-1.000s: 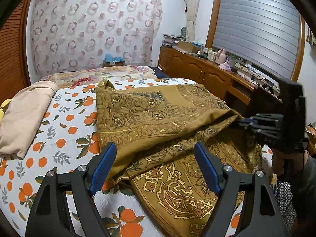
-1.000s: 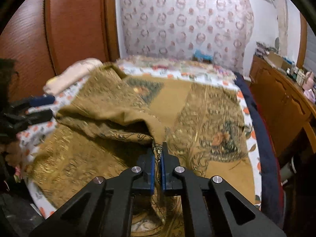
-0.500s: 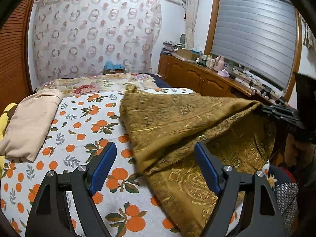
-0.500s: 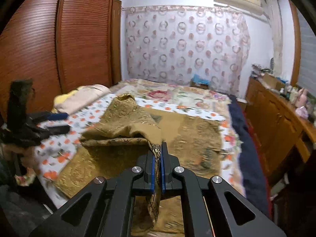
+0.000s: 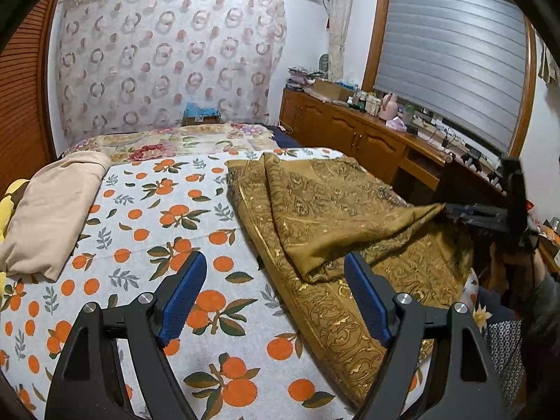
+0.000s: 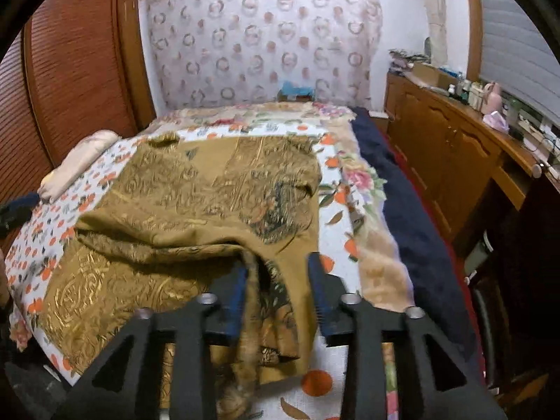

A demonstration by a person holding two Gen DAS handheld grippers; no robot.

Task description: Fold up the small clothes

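Observation:
A golden-brown patterned cloth lies on the orange-print bed sheet, with one flap folded over itself toward the bed's right edge. My left gripper hangs open above the sheet, and the cloth's edge passes just inside its right finger. Blurred with motion, my right gripper is opening its jaws. The cloth's corner still hangs between them, close to the left pad. In the left wrist view, the right gripper sits at the tip of the drawn-out flap.
A folded beige cloth rests at the bed's left side. Along the right edge lies a dark blue blanket. Wooden cabinets with clutter on top stand to the right, and a wooden wardrobe stands to the left.
The right gripper carried the cloth's corner toward the right edge of the bed, baring more sheet on the left. Its jaws, shut on the corner before, now stand apart. The left gripper stayed put.

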